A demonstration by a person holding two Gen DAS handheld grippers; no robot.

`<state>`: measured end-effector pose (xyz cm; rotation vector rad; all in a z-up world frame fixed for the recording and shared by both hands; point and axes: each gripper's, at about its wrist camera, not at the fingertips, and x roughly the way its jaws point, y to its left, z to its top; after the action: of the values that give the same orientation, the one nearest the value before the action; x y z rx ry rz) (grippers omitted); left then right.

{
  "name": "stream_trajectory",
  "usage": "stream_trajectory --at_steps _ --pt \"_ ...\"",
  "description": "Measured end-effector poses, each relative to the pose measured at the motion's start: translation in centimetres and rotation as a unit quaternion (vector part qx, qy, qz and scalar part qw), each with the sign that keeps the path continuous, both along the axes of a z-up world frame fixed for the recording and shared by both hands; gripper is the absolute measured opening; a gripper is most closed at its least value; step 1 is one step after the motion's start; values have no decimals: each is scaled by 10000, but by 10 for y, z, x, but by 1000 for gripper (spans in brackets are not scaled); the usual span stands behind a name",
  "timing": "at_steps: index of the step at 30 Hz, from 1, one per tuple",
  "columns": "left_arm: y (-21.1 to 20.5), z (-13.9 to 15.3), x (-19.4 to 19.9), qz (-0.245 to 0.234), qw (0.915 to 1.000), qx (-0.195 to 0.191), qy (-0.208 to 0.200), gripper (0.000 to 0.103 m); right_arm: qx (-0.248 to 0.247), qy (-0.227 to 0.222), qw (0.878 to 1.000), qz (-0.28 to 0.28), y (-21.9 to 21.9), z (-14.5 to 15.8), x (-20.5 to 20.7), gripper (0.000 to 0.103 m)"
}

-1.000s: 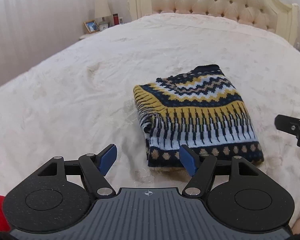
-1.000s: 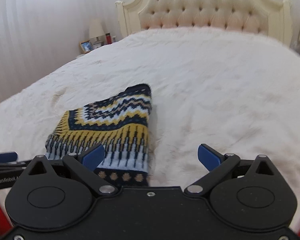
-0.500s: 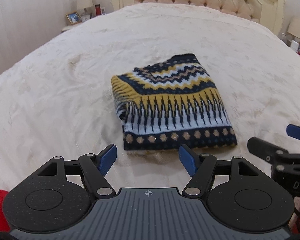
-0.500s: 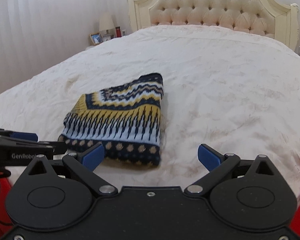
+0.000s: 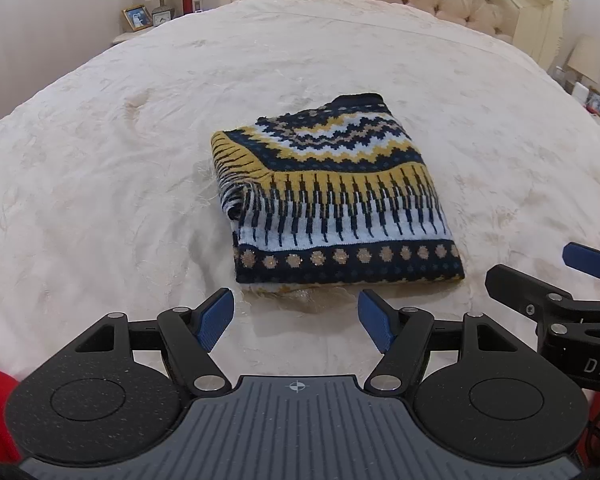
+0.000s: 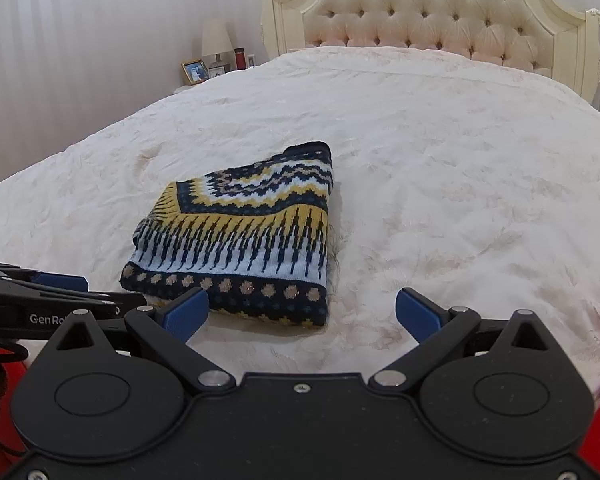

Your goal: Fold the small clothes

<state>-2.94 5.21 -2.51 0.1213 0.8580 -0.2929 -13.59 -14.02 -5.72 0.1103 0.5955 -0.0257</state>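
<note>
Left view, left gripper [image 5: 296,320]: hanging low over the bed [image 5: 100,200], jaws standing apart, gripping nothing.
Left view, sweater [image 5: 336,196]: lying folded on the bed just beyond the fingertips [image 5: 216,316], near hem facing the gap, not touching either pad.
Left view, right gripper [image 5: 580,276]: poking in at the right edge, beside the sweater's near right corner, apart from it.
Right view, right gripper [image 6: 302,314]: jaws spreading wide, nothing between them.
Right view, sweater [image 6: 240,236]: sitting ahead and left; its near hem appearing just behind the left pad [image 6: 186,314], contact unclear.
Right view, left gripper [image 6: 60,292]: reaching in from the left edge, near the sweater's near left corner.
Background: headboard [image 6: 428,12] standing behind; nightstand with lamp [image 6: 216,40] at far left.
</note>
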Motion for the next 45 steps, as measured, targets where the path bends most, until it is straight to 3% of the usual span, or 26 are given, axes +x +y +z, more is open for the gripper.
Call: stream_trajectory --at_steps 45 --pt "0 -2 4 16 9999 -28 114 67 199 101 9997 -28 4 -3 6 100"
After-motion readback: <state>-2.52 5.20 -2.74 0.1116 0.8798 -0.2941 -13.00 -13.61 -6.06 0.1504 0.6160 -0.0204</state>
